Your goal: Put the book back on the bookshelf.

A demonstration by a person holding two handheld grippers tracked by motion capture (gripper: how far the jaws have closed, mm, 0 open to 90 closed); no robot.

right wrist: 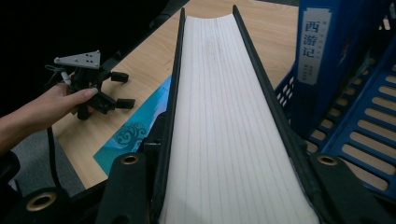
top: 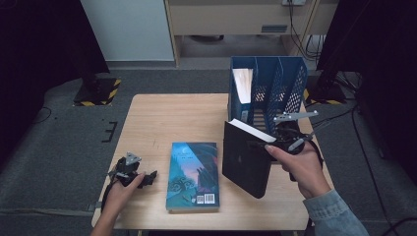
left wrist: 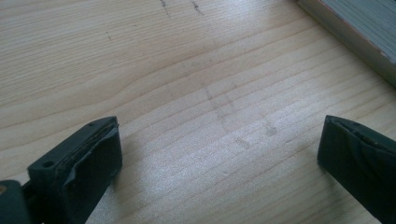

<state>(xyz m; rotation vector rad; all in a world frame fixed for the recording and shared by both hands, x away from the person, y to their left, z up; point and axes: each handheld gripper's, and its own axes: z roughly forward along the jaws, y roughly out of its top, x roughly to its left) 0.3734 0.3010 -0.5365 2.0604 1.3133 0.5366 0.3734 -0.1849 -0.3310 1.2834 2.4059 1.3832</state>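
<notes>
a: starting at the left, what's there?

b: the left gripper (top: pixel 149 178) rests low over the pale wooden table (top: pixel 162 118) near its front left corner, held in a hand (top: pixel 120 192). in the left gripper view its two black jaws stand wide apart with bare wood grain between them, nothing gripped.

a: and next to it?

b: a teal paperback book with a dark illustrated cover (top: pixel 193 175) lies flat on the table, just to the right of that gripper, barcode toward the person. in the left gripper view a corner of its page edge (left wrist: pixel 359 28) shows at the upper right.

a: then the black one?

b: yes. a thick black hardcover book with white pages (top: pixel 244 157) is up off the table, tilted, right of the teal one. the right gripper (top: pixel 263 146) is clamped on it: in the right gripper view the jaws press both covers, with the white page block (right wrist: pixel 224 130) running up between them.

a: what's beyond?

b: a blue perforated plastic file rack (top: pixel 275 88) stands at the table's far right, just behind the lifted book. a blue-spined book with a white label of chinese characters (right wrist: pixel 314 46) stands in its left compartment.
</notes>
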